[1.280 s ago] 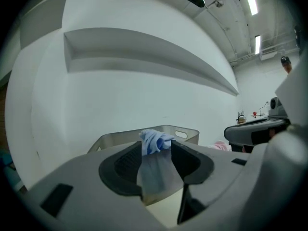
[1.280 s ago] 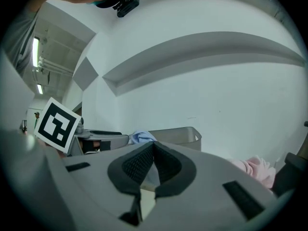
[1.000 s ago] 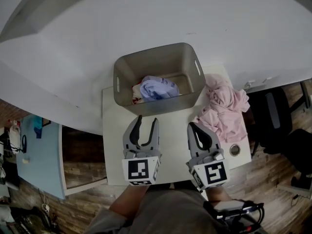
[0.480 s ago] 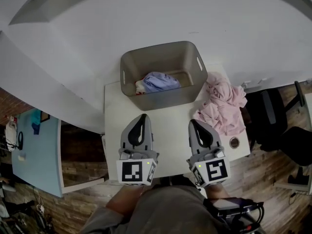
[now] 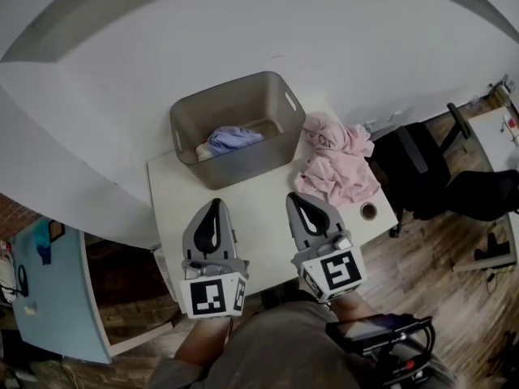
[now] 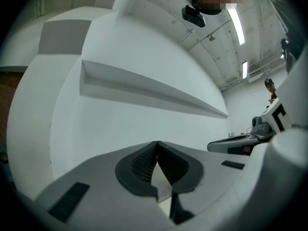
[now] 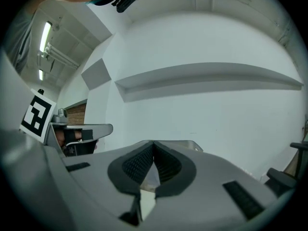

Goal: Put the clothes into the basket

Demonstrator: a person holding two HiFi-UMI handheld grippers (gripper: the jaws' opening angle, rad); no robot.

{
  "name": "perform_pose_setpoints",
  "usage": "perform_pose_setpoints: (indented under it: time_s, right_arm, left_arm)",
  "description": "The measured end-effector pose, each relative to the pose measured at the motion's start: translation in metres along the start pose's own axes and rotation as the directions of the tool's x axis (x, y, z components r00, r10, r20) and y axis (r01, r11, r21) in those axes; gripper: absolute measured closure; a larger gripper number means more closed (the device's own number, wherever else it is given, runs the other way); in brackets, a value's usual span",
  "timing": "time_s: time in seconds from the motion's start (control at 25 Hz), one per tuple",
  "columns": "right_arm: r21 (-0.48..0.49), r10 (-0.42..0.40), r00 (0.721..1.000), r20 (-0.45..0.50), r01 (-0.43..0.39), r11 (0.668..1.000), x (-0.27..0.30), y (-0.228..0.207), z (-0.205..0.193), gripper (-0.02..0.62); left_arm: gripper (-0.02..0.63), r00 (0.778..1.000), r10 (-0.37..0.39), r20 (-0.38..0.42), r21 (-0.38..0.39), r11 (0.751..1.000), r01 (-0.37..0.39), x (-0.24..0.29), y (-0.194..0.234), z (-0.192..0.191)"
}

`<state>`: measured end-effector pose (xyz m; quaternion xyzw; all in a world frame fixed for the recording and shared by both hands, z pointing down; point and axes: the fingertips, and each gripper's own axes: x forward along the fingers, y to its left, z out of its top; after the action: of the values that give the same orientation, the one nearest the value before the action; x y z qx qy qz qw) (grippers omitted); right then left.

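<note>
A grey basket (image 5: 188, 122) stands at the back of a small white table (image 5: 255, 209), with a blue-white garment (image 5: 228, 139) and a bit of red cloth inside. A pink garment (image 5: 336, 162) lies crumpled on the table to the right of the basket. My left gripper (image 5: 214, 204) hovers over the table's front, shut with nothing between its tips (image 6: 157, 143); its jaws have just been closing. My right gripper (image 5: 294, 197) hangs beside it, also shut and empty (image 7: 153, 143), a little left of the pink garment.
A small round dark object (image 5: 368, 211) sits near the table's right front corner. A black office chair (image 5: 418, 164) stands right of the table. A white wall (image 5: 243, 31) rises behind the basket, and a light blue desk (image 5: 49, 298) is at the left.
The left gripper's jaws went from wide open to shut. Both grippers drew back from the basket toward the table's front, and the head view swung so the table sits further left.
</note>
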<state>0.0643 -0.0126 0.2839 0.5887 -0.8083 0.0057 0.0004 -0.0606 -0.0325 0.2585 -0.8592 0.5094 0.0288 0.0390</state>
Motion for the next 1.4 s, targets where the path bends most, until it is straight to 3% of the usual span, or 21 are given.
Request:
perform_pose_setpoints:
  time_s: [0.44,0.76,0.96,1.08,1.24,1.4]
  right_arm:
    - [-0.018,-0.118,0.993,-0.027,0.117,0.993,-0.014,-0.035,-0.017,0.589]
    - [-0.024,-0.191,0.98,-0.061,0.19,0.982,-0.018,-0.115,-0.046,0.586]
    - [0.002,-0.22,0.972,-0.084,0.221,0.975,-0.018,-0.176,-0.069,0.58]
    - [0.021,-0.206,0.97,-0.129,0.21,0.977,-0.013,-0.201,-0.09,0.479]
    - [0.051,-0.207,0.961,-0.183,0.22,0.974,0.0,-0.232,-0.121,0.422]
    - [0.061,-0.159,0.95,-0.268,0.181,0.982,0.019,-0.246,-0.162,0.236]
  left_arm:
    - [0.597,0.99,-0.14,0.036,-0.006,0.99,0.14,0.003,-0.038,-0.003]
    - [0.597,0.974,-0.222,-0.04,-0.019,0.975,0.221,0.057,-0.093,-0.036]
    - [0.597,0.964,-0.266,-0.007,-0.022,0.964,0.266,0.103,-0.131,-0.046]
    - [0.597,0.96,-0.28,0.005,-0.021,0.96,0.28,0.127,-0.151,-0.053]
    - [0.597,0.957,-0.29,-0.019,-0.042,0.956,0.289,0.155,-0.167,-0.068]
    - [0.597,0.957,-0.286,-0.047,-0.061,0.957,0.283,0.175,-0.171,-0.086]
